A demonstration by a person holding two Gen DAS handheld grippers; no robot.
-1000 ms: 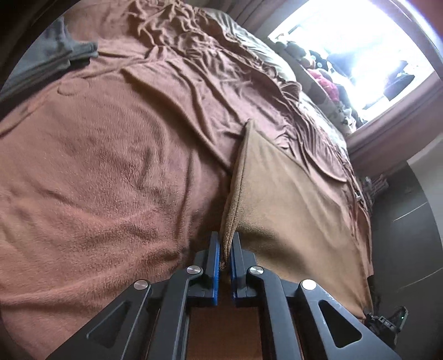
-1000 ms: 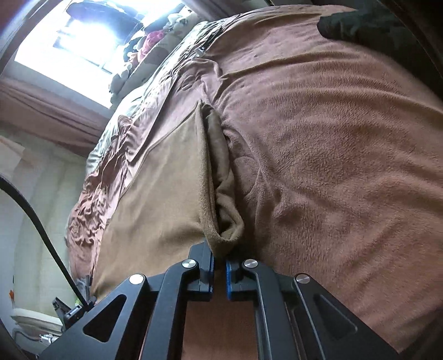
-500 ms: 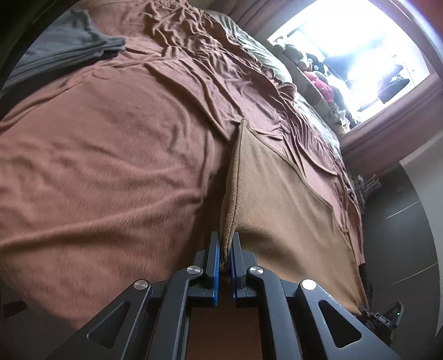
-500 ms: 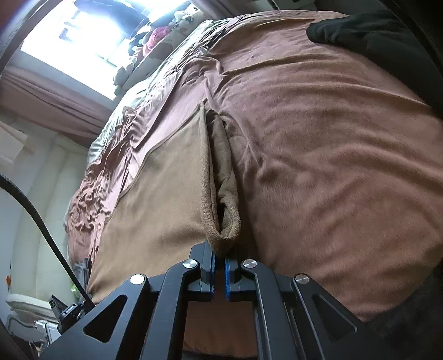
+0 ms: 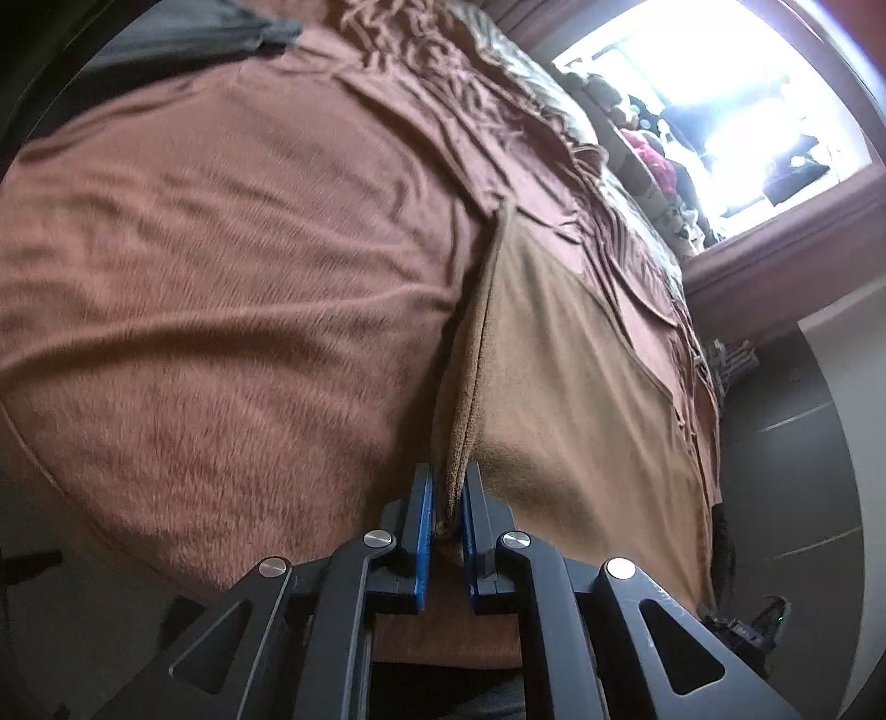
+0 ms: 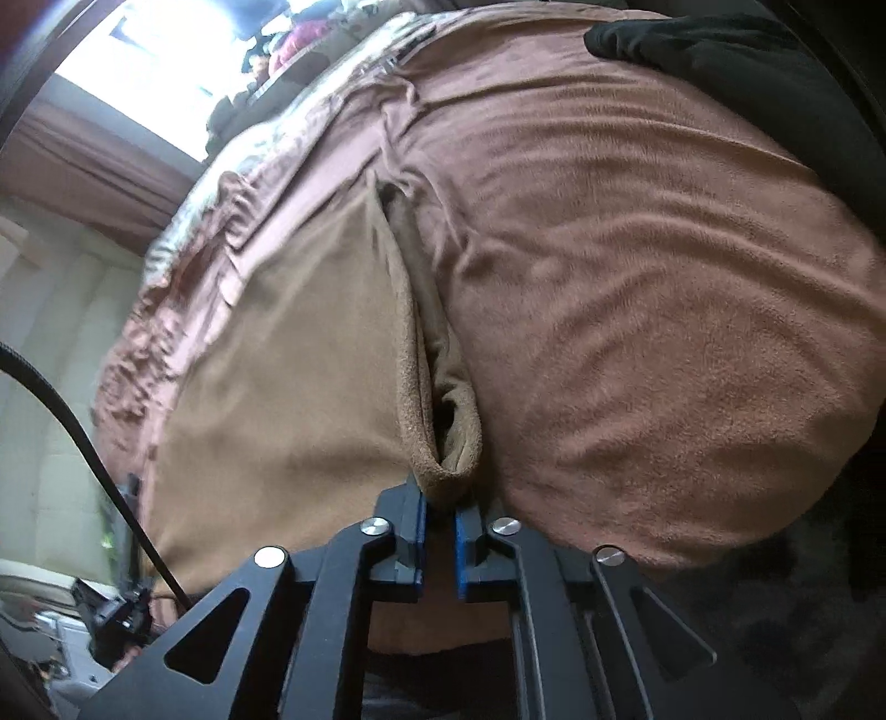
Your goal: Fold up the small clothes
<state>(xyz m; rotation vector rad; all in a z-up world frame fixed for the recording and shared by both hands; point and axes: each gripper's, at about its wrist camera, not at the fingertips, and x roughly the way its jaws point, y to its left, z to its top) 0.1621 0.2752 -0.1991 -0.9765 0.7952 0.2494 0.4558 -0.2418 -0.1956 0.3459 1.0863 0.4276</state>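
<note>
A tan fleece cloth (image 5: 559,360) lies spread over a bed with a reddish-brown blanket (image 5: 221,277). My left gripper (image 5: 448,487) is shut on one near corner of the cloth, its edge pinched between the blue pads. My right gripper (image 6: 440,501) is shut on the other near corner of the cloth (image 6: 288,365), where the doubled edge forms a small loop. Both held edges are lifted and pulled toward the cameras, past the blanket's near edge (image 6: 609,387).
A grey folded garment (image 5: 183,33) lies at the far left of the bed. A dark garment (image 6: 720,61) lies at the far right. A bright window (image 5: 720,94) with clutter on its sill is beyond the bed. A black cable (image 6: 72,421) hangs at left.
Both grippers have pulled back toward the bed's near edge with the cloth corners still pinched. More floor and bed edge now show in both views.
</note>
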